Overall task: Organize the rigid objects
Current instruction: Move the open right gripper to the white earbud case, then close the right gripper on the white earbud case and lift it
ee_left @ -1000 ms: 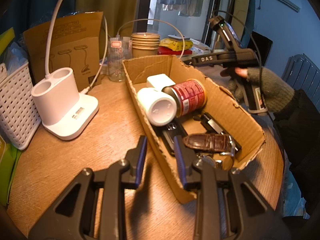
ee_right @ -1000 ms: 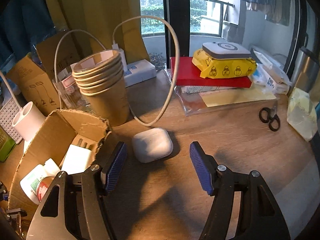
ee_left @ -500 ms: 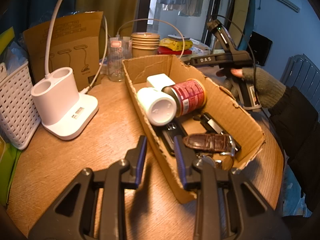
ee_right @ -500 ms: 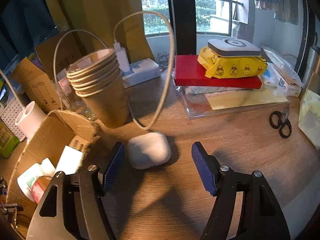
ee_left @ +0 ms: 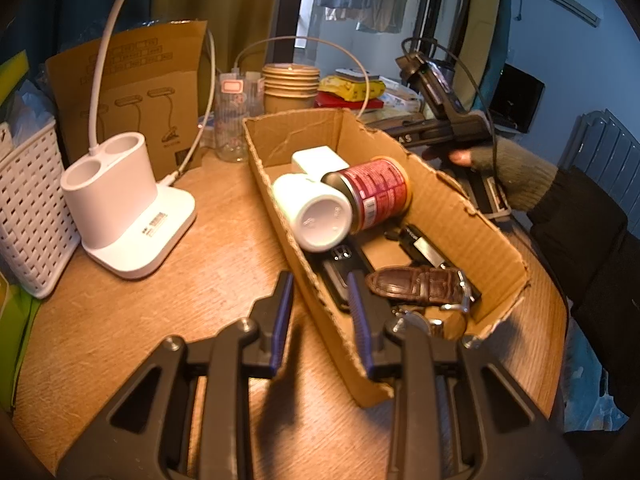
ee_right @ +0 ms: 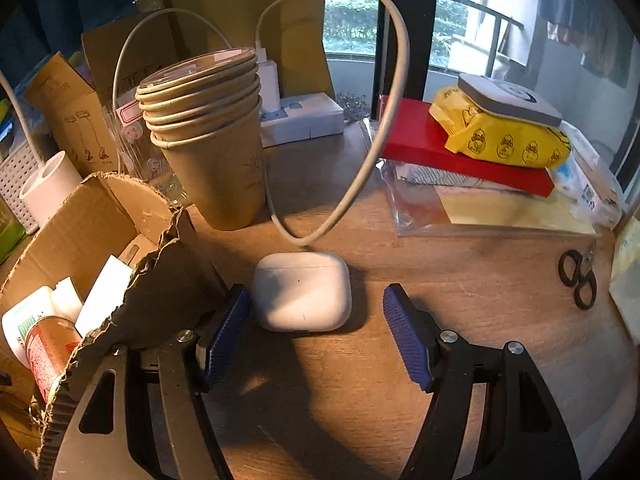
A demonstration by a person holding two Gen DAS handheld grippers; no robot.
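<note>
A cardboard box (ee_left: pixel 472 220) lies on the wooden table and holds a white bottle (ee_left: pixel 316 212), a red can (ee_left: pixel 376 192), a white block (ee_left: pixel 318 160), a brown watch strap (ee_left: pixel 416 284) and dark gadgets. My left gripper (ee_left: pixel 320 316) straddles the box's near left wall, one finger inside and one outside, jaws narrow and shut on the wall. A white earbuds case (ee_right: pixel 302 290) lies on the table just right of the box. My right gripper (ee_right: pixel 316 296) is open around the case, its left pad close beside it and its right pad well apart.
Stacked paper cups (ee_right: pixel 208 136), a looping white cable (ee_right: pixel 384 128) and a power strip (ee_right: pixel 304 120) stand behind the case. A red book with a yellow pack (ee_right: pixel 500 136) and scissors (ee_right: pixel 580 280) lie to the right. A white lamp base (ee_left: pixel 124 208) and basket (ee_left: pixel 28 208) stand left.
My right gripper came down and forward, so the earbuds case now sits between its pads. Its jaws widened slightly. The left gripper and the box stayed still.
</note>
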